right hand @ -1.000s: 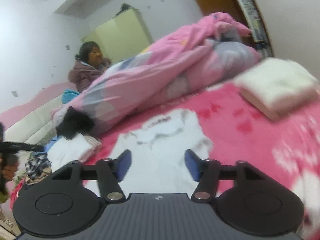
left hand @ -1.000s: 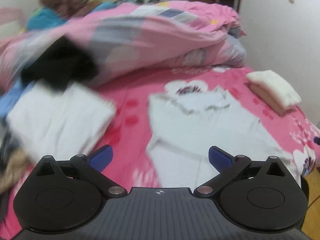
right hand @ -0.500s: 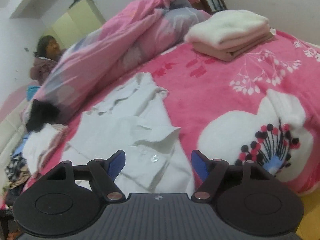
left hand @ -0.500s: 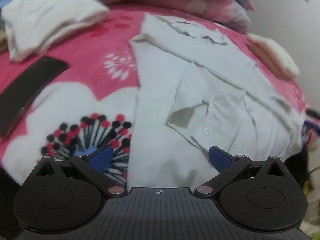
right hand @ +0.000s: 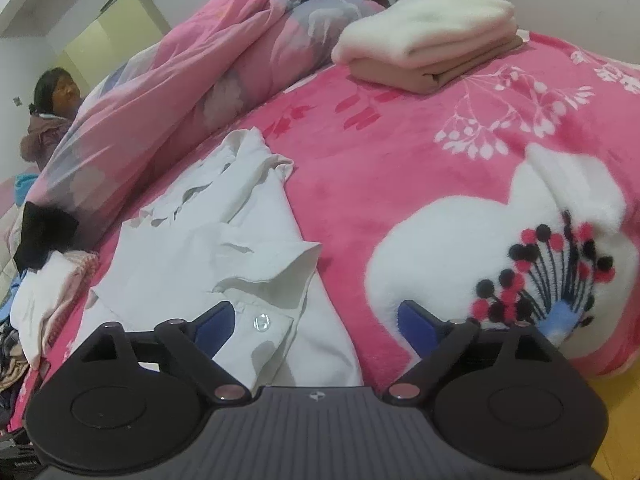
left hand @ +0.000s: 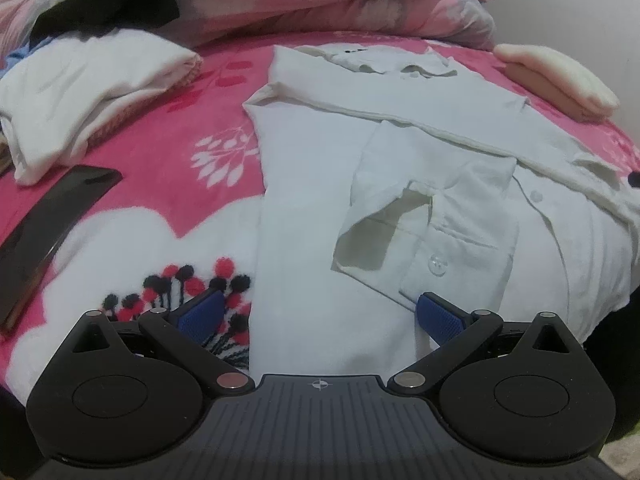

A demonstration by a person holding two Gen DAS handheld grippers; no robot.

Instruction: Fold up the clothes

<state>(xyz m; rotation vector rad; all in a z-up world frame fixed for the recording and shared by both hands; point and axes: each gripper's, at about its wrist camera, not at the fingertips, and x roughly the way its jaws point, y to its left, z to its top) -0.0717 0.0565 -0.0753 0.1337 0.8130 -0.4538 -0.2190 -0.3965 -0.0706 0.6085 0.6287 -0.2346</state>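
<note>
A white button shirt (left hand: 320, 184) (right hand: 208, 256) lies flat on the pink floral blanket (left hand: 208, 128) (right hand: 400, 168), sleeves folded across its body, collar at the far end. My left gripper (left hand: 318, 312) hangs open low over the shirt's near hem, the left pad over the blanket, the right pad beside the buttoned cuff (left hand: 436, 268). My right gripper (right hand: 316, 324) is low over the shirt's right hem edge, its jaws opening; the cuff with a button (right hand: 262, 322) lies between them, with the pads not pressing on it.
A folded cream and tan stack (right hand: 428, 44) (left hand: 560, 80) sits at the far right of the bed. A bunched pink duvet (right hand: 192, 64) runs along the back. White and black clothes (left hand: 84, 72) and a dark flat phone (left hand: 52, 224) lie left. A person (right hand: 52, 112) sits far left.
Both grippers have dropped toward the bed's near edge and now sit just above the shirt's hem. The right gripper's jaws have spread wider.
</note>
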